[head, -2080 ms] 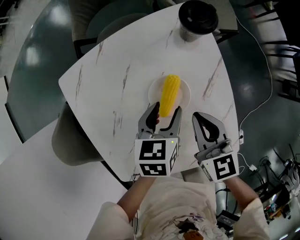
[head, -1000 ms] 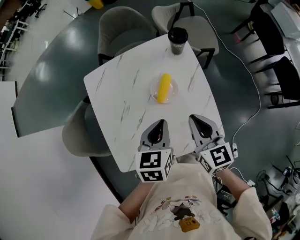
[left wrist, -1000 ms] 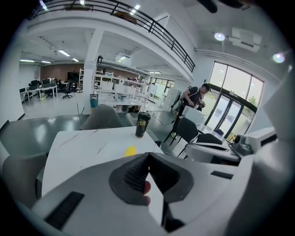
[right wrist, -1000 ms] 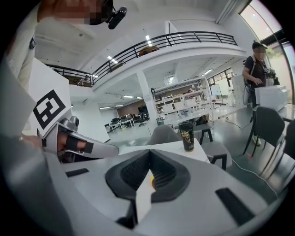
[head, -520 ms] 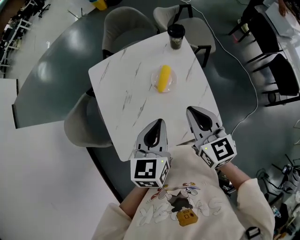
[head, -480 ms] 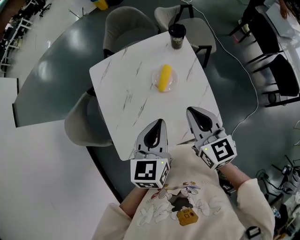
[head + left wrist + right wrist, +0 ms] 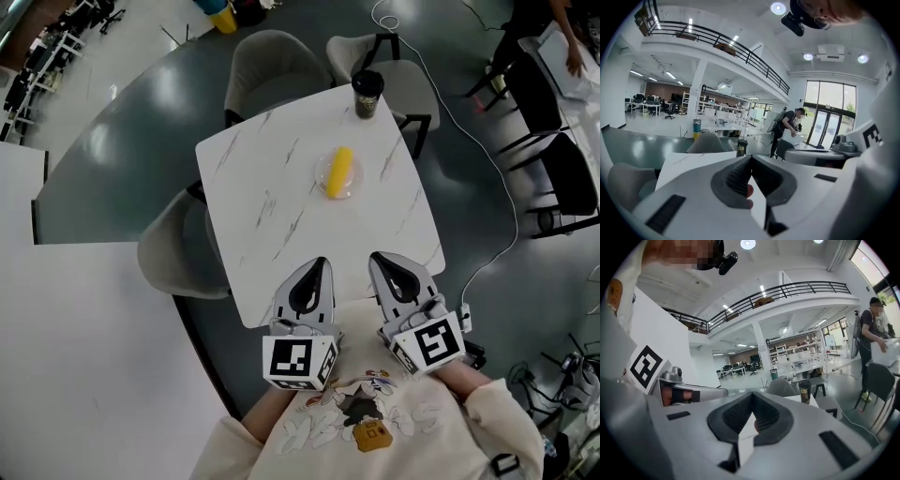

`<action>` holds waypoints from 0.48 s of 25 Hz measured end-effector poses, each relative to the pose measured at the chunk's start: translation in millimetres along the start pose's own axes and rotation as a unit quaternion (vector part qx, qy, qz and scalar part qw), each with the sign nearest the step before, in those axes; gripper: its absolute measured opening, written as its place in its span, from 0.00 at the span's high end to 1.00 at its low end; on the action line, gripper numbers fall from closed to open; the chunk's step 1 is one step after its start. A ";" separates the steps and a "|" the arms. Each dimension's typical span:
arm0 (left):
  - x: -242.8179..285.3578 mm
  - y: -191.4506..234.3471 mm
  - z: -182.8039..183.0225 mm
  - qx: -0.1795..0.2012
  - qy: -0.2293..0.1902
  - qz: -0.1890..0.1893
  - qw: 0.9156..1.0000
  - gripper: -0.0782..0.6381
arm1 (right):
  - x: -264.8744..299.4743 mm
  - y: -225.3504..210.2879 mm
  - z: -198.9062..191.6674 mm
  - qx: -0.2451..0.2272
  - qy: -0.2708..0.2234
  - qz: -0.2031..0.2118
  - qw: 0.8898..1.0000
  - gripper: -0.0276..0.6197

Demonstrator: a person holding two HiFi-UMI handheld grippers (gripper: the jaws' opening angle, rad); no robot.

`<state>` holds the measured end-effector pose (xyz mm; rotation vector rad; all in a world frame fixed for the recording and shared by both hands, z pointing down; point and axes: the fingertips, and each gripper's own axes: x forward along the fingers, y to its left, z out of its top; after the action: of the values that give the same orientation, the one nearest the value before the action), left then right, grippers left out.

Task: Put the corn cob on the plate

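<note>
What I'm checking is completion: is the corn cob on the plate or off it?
On: the corn cob rests on the plate.

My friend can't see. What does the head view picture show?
A yellow corn cob lies on a small plate on a white table, near a dark cup. The left hand-held gripper and right hand-held gripper are shut and empty.

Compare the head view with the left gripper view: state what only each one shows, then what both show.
Only the head view: the corn cob lying on the plate, and a cable across the floor. Only the left gripper view: a person standing near glass doors, a balcony railing, ceiling lights. Both: the white table, the dark cup at its far corner, a grey chair, and the left tool, shut.
</note>
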<state>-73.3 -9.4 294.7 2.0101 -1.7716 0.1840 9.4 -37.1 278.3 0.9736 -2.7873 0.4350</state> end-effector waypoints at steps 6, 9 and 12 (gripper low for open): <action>5.5 -7.7 -6.2 -0.003 0.004 -0.008 1.000 0.88 | -4.8 -2.0 -10.0 0.008 0.006 -0.004 1.000 0.95; 8.2 -12.2 -8.7 -0.002 0.007 -0.013 1.000 0.88 | -8.1 -6.3 -12.5 0.014 0.007 -0.009 1.000 0.95; 9.2 -16.0 -8.2 0.001 0.008 -0.014 1.000 0.88 | -10.5 -8.4 -12.6 0.019 0.007 -0.011 1.000 0.95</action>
<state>-54.8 -13.2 301.7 2.0283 -1.7317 0.1924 23.5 -33.2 289.5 1.0047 -2.7623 0.4902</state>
